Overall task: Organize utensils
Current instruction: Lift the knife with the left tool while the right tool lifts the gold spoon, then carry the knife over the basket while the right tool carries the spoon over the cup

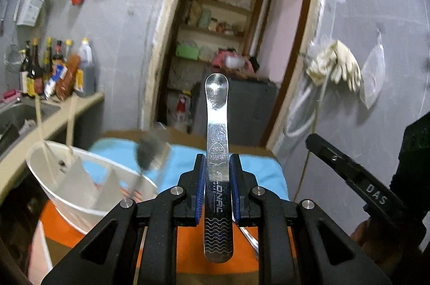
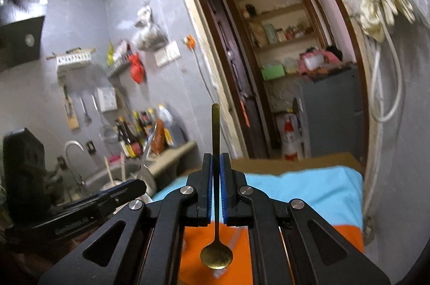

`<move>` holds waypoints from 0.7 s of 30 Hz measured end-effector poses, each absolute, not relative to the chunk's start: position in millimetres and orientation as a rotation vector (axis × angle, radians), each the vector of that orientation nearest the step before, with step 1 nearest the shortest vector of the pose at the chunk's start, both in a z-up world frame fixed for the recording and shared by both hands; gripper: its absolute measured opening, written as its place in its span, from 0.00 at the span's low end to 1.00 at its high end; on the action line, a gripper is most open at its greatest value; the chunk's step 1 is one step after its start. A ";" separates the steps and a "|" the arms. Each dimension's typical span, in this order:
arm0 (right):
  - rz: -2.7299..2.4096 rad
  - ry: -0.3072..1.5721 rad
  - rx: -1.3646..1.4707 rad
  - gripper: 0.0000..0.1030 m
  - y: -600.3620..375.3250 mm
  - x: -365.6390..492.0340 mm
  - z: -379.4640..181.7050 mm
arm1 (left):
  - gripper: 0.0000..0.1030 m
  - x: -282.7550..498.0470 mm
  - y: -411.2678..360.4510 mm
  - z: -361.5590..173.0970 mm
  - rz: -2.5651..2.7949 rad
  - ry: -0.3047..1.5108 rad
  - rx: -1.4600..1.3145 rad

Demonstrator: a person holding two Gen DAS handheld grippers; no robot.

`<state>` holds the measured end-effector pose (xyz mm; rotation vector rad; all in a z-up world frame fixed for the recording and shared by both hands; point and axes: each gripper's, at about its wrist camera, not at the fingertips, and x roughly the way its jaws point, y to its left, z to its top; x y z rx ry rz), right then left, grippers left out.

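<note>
The left hand-held gripper (image 1: 217, 172) is clenched on a flat steel utensil handle (image 1: 217, 140), its blue pads pressing both edges about midway along. The handle stands upright, with a wave pattern at the near end, printed lettering between the pads, a stamped mark just above them and a rounded shiny tip at the top. The right hand-held gripper (image 2: 216, 169) is clamped on the thin stem of a brass-coloured spoon (image 2: 216, 252); the small round bowl hangs at the near end below the pads and the stem rises straight up beyond them.

Under both lies a tabletop covered by an orange cloth (image 2: 242, 252) nearest and a light blue cloth (image 2: 309, 188) behind it. In the left wrist view a white utensil holder (image 1: 78, 191) sits to the left on the cloths, tilted in the frame, with inner dividers; two pale chopsticks (image 1: 70, 123) lean up out of it, and a blurred dark utensil head (image 1: 150, 150) stands at its rim. The right hand-held gripper's black finger crosses the right edge of that view.

Further left are a sink (image 1: 24, 113) and a counter holding a row of sauce bottles (image 1: 53, 70). Behind, an open doorway (image 1: 242, 43) shows shelves of stored goods, and pale rubber gloves (image 1: 338, 64) hang on the grey wall to its right.
</note>
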<state>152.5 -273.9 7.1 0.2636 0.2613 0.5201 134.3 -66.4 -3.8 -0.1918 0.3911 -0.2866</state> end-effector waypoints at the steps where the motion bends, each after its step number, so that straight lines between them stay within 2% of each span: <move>1: 0.528 0.250 0.268 0.03 -270.1 153.0 10.5 | 0.14 133.9 -58.9 0.7 -0.272 0.372 -0.195; 10: 0.613 0.160 0.336 0.03 -210.4 161.6 35.9 | 0.14 144.7 41.2 19.8 -0.154 0.241 -0.296; 16: 0.610 0.130 0.344 0.03 -170.7 164.5 35.1 | 0.14 163.5 112.4 6.3 -0.117 0.196 -0.404; 21: 0.591 0.135 0.298 0.03 -142.1 164.0 21.5 | 0.14 169.9 135.4 -9.1 -0.121 0.175 -0.422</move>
